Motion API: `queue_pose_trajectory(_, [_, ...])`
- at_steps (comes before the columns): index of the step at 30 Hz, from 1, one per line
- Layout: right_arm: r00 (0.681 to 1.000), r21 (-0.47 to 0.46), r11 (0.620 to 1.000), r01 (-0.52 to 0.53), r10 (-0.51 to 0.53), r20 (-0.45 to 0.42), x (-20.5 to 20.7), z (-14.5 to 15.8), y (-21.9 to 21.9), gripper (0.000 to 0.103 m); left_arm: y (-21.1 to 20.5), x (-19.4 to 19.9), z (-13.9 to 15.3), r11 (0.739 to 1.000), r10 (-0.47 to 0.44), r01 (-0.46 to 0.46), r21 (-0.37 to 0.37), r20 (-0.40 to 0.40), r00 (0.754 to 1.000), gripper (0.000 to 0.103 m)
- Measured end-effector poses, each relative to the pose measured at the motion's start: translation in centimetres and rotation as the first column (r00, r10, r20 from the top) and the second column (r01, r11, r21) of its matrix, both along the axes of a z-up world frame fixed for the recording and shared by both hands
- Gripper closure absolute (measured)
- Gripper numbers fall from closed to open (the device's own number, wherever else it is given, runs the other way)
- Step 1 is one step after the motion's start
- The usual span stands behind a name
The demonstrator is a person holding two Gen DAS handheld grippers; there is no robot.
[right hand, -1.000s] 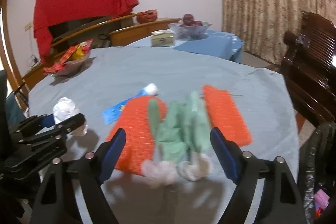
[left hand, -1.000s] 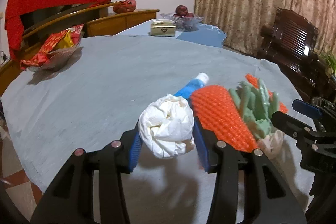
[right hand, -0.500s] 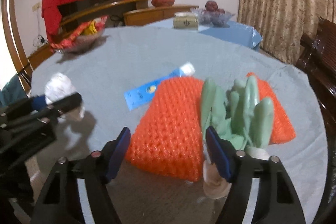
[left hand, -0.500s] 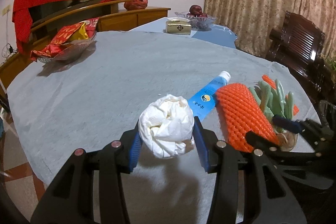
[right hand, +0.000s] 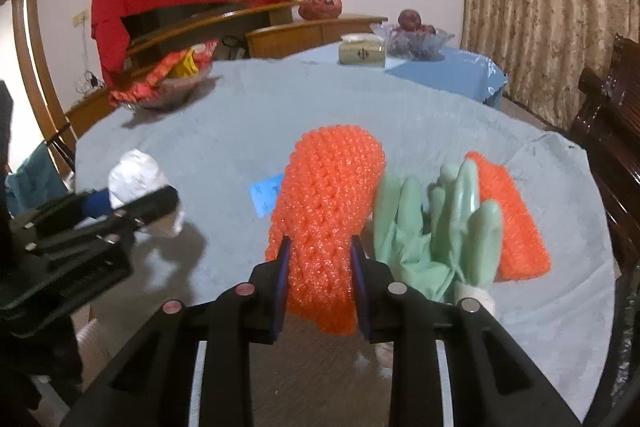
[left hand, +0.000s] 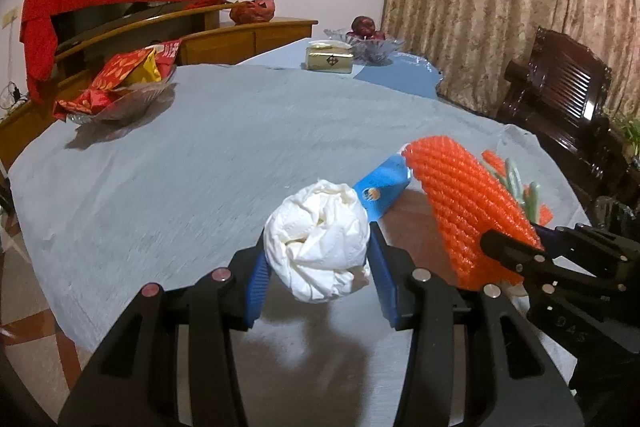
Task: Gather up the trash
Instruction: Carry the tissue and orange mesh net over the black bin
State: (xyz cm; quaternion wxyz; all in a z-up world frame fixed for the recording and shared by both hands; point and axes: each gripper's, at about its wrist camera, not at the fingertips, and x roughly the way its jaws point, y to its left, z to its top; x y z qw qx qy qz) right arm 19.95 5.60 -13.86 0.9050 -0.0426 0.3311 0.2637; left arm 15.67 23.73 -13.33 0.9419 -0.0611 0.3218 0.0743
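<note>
Tissue (left hand: 318,247), a soft crumpled wad, sits clenched in the left hand-held gripper (left hand: 318,281) above the worktop's (left hand: 200,155) near edge. The right hand-held gripper (right hand: 319,283) pinches the foam net (right hand: 324,219) at its lower end; light and squashy, it probably needs only a gentle squeeze.

Patterned curtains (left hand: 500,7), wood cabinet (left hand: 248,39), dark chair (left hand: 560,95).

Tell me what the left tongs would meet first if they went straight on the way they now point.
The left tongs already grip a tissue ball. Just beyond it, slightly right, lies the blue tube, probably the first thing met. Further on there is only bare grey tablecloth. Depth is hard to judge here.
</note>
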Motion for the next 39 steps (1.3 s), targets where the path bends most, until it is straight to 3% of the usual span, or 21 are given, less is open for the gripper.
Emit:
queue_pose_trajectory(11, [0.998,0.055,0.997,0.046,-0.049,0.044,-0.9,3.6,-3.1,0.075,-2.5,0.0,2.4,0.999,-0.039,0.039,0.01,0.035,0.999,0.059])
queue_pose_trajectory(23, [0.983,0.099,0.984,0.151,-0.16,0.086,-2.9,6.5,-9.6,0.075,-6.4,-0.7,4.7,0.993,-0.114,0.113,0.015,0.073,0.991,0.059])
queue_pose_trajectory(39, [0.921,0.08,0.927,0.366,-0.373,0.111,-5.6,7.3,-20.3,0.075,-16.3,-0.5,6.0,0.955,-0.296,0.297,0.006,0.108,0.949,0.059])
